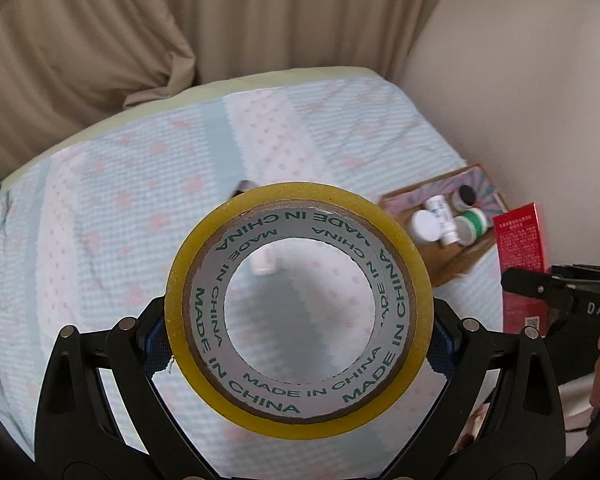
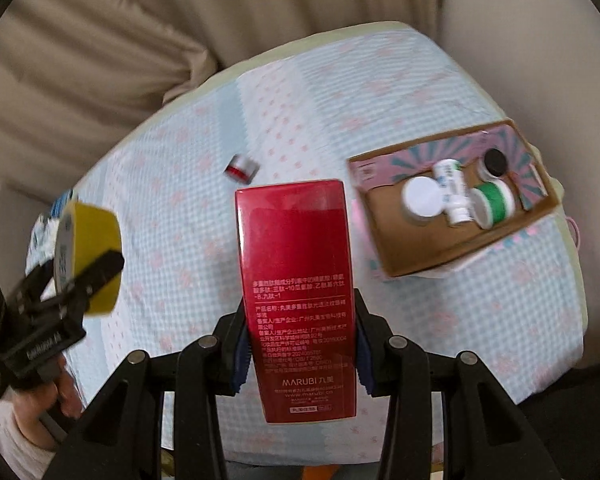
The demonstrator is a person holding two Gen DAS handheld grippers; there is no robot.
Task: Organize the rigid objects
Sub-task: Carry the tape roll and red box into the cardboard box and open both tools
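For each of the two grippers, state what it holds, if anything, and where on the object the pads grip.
The left gripper clamps the yellow tape roll across its outer rim. The right gripper clamps the red box by its long side edges, near the lower end.

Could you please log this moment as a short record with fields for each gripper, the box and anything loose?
left gripper: closed on a yellow tape roll, lifted off the bed
right gripper: closed on a red Marubi carton, held upright above the bed
cardboard box: on the bed, holds a white-lidded jar, a white tube, a green-banded jar and a black-lidded jar
loose: small red-and-silver jar on the patterned bedsheet
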